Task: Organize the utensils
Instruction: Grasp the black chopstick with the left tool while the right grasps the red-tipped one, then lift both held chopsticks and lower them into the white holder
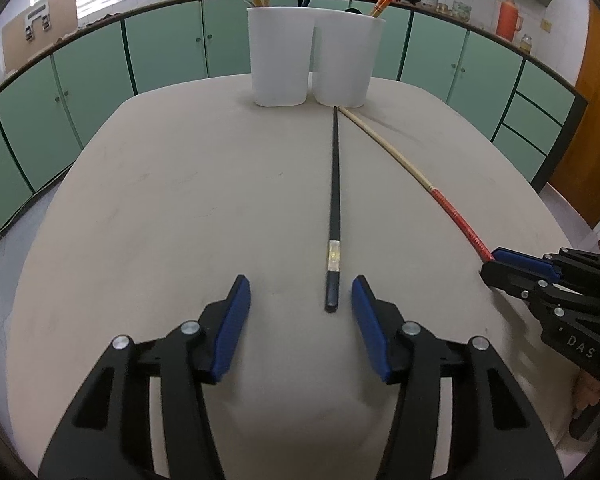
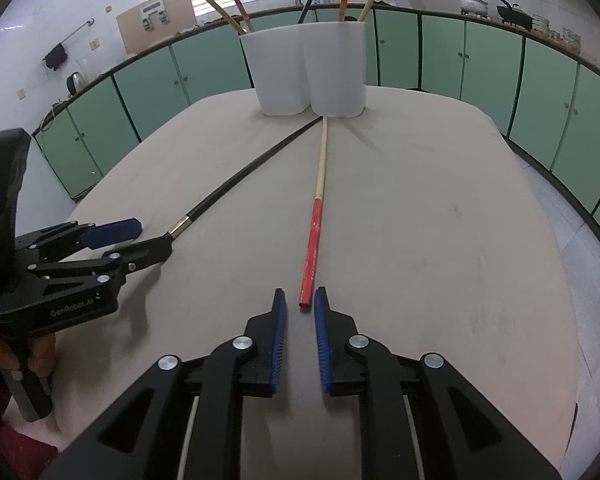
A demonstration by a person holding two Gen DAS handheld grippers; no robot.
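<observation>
Two chopsticks flat on the beige table [image 1: 148, 208], tips converging just in front of the white twin-cup holder [image 1: 312, 60] at top centre of both views.

Black chopstick [image 1: 334, 184] running down the middle of the left-wrist frame, metal band near the butt. Butt end lying between the spread blue pads [image 1: 232, 328] of the left gripper [image 1: 300, 296], closer to the right-hand pad; no contact visible, nothing held.

Red-handled chopstick [image 2: 314, 232], pale bamboo toward the tip, running down the centre of the right-wrist frame. Red butt end sitting at the mouth of the right gripper [image 2: 301, 298]; jaws narrow, a slim gap left, stick not yet pinched.

Handling, as judged: both sticks light, rigid, thin, lacquered and likely slick; prone to rolling or pivoting under an off-centre pinch. Thick butt ends the best place to grip, squarely across the pads. Low profile on the table means pads must reach nearly to the surface. Holder already carrying several chopsticks, so entry angle matters.
</observation>
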